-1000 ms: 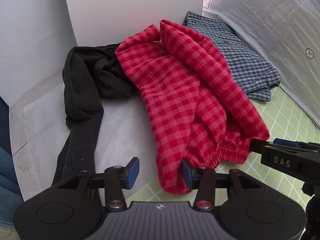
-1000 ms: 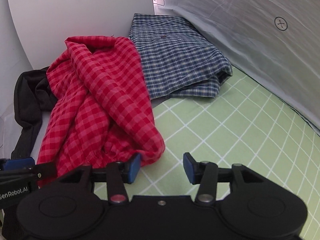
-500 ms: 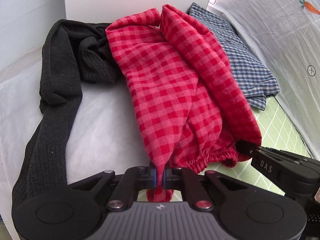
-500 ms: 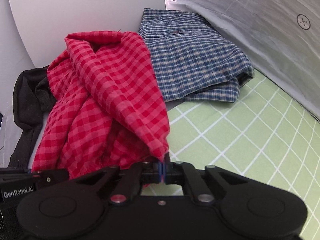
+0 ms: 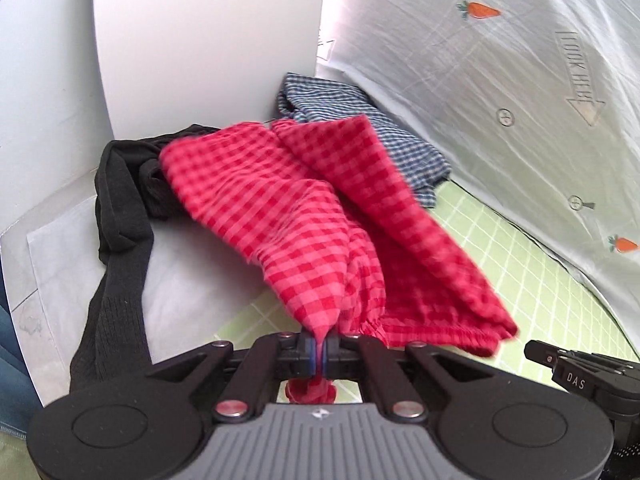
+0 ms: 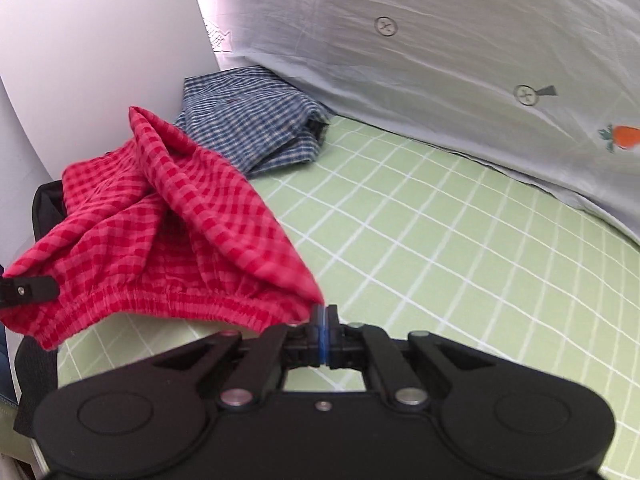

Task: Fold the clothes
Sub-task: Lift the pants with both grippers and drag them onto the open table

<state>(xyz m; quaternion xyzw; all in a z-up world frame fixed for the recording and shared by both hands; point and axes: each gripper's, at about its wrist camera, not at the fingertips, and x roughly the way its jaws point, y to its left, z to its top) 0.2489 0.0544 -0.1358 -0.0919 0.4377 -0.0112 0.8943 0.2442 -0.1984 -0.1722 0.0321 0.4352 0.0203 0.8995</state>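
Red gingham shorts [image 5: 320, 216] with an elastic waistband hang lifted above the green checked mat. My left gripper [image 5: 319, 354] is shut on one end of the waistband. My right gripper [image 6: 325, 336] is shut on the other end of the waistband of the shorts [image 6: 160, 232], and its body shows at the lower right of the left wrist view [image 5: 580, 372]. The waistband stretches between the two grippers and the legs trail back toward the far corner.
A folded blue plaid shirt [image 6: 256, 128] lies in the far corner. A black ribbed garment [image 5: 120, 240] lies on white paper at the left. A green checked mat [image 6: 440, 260] spreads to the right. White boards and a pale printed sheet [image 6: 440, 60] wall the area.
Both grippers closed on the shorts' waistband, then lifted and pulled it back and apart. The shorts rose off the surface and drew away from the black garment and plaid shirt.
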